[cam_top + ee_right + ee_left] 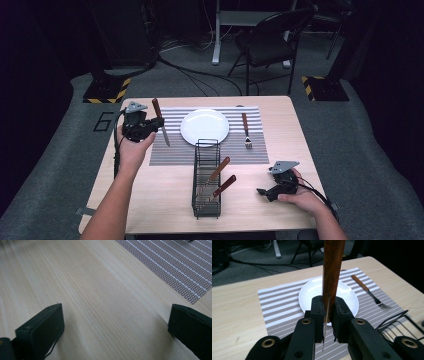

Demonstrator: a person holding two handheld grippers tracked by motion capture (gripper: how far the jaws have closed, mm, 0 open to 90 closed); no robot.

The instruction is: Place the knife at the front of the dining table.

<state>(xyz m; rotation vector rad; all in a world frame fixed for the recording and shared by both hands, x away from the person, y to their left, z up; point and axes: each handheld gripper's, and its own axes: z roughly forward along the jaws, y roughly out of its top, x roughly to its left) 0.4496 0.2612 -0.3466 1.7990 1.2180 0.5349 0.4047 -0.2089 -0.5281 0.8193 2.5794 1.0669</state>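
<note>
A knife (160,122) with a brown wooden handle (333,270) is clamped in my left gripper (148,126) over the left edge of the striped placemat (175,150). Its blade (325,322) points down toward the mat. In the left gripper view my left gripper (328,312) is shut on the knife where handle meets blade. The white plate (204,127) sits in the middle of the mat, and a fork (246,131) lies to its right. My right gripper (265,191) rests low over the bare wood at the front right, its jaws wide apart with nothing between them.
A black wire caddy (206,180) stands at the front centre with two wooden-handled utensils (218,170) in it. Beyond the far edge of the table (150,200) are a black chair (270,42) and cables on the grey floor.
</note>
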